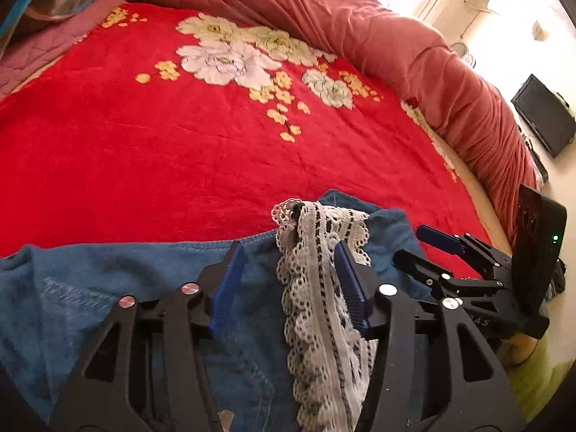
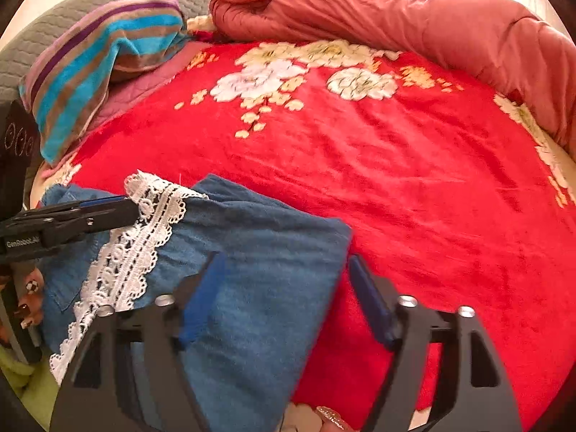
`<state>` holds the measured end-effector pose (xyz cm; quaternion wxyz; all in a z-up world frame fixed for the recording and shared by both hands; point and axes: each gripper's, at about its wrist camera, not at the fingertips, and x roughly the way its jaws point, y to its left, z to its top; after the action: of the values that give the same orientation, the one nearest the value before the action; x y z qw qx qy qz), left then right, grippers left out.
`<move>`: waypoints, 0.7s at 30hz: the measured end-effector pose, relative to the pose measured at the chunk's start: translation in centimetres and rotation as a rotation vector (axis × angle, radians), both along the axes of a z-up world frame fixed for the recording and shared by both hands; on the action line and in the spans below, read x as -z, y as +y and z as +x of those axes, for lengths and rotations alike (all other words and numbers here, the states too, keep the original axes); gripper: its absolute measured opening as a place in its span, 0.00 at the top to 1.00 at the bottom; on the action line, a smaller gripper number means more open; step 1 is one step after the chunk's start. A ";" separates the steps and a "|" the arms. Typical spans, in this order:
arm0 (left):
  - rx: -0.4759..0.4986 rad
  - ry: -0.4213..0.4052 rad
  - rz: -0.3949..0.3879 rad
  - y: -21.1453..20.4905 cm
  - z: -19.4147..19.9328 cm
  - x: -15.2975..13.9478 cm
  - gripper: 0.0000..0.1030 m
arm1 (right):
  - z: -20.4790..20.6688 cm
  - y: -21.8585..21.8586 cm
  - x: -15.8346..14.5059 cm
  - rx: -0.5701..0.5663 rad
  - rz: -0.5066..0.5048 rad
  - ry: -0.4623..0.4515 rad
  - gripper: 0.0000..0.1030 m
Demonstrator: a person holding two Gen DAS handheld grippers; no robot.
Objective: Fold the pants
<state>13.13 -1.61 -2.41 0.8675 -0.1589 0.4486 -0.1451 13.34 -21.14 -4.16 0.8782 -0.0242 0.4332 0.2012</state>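
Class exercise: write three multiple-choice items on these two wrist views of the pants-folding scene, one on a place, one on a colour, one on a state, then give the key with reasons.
1. Where does the folded blue denim pants lie?
A. on the red flowered blanket
B. on a wooden floor
C. on a chair

2. What colour is the lace trim on the pants?
A. black
B. white
C. yellow

3. How do the right gripper jaws stand?
A. clamped on the lace
B. shut on nothing
C. open over the denim edge

Key: 1 A, red blanket surrounds the denim; 2 B, the scalloped lace is white; 3 C, its blue pads stand apart, pressing nothing.
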 end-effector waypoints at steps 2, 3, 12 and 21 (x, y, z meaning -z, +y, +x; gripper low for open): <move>-0.011 -0.013 -0.005 0.5 -0.9 -0.6 0.49 | -0.9 -0.6 -0.5 0.007 0.005 -0.008 0.29; -0.014 -0.017 -0.007 0.6 -1.1 -0.8 0.48 | -1.3 -0.8 -0.8 0.008 0.009 -0.014 0.28; -0.032 -0.056 0.019 1.4 -5.7 -2.9 0.26 | -5.4 -2.2 -3.2 -0.003 0.033 -0.071 0.28; 0.031 0.021 -0.041 0.6 -10.7 -2.2 0.28 | -8.7 -2.1 -4.1 -0.079 0.057 -0.090 0.28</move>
<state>2.39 -1.06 -0.16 0.8571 -0.1710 0.4568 -0.1659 4.64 -23.23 -0.08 0.8886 -0.0254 0.3860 0.2465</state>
